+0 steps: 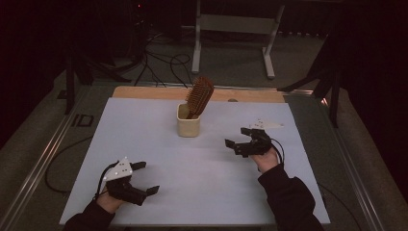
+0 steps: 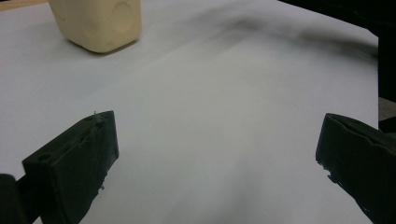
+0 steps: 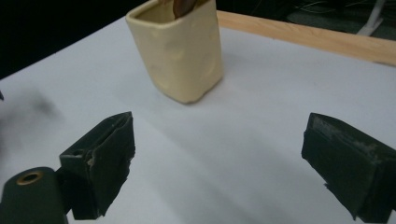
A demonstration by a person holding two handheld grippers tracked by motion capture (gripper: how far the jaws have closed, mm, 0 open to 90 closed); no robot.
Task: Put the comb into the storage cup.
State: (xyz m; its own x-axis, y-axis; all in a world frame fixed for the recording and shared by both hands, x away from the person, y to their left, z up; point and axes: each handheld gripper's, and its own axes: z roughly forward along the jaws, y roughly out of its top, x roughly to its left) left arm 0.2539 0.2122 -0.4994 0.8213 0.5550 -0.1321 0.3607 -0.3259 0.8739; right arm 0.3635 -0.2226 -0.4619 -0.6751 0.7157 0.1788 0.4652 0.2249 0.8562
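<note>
A cream square cup (image 1: pixel 188 123) stands upright near the back middle of the white sheet, with a brown hairbrush (image 1: pixel 199 95) standing in it, bristle head up and leaning right. My left gripper (image 1: pixel 145 177) rests low at the front left, open, nothing between its jaws; the cup (image 2: pixel 98 23) sits far ahead of it. Right of the cup, my right gripper (image 1: pixel 237 136) hovers open and points toward the cup (image 3: pixel 180 53), a short gap away. The brush handle (image 3: pixel 182 5) pokes out of the cup's mouth.
The white sheet (image 1: pixel 159 159) covers a wooden table whose back edge (image 1: pixel 144 92) shows bare. Beyond it are floor cables (image 1: pixel 159 62) and a white stand's legs (image 1: pixel 231 38). A metal rail (image 1: pixel 43 154) runs along the left side.
</note>
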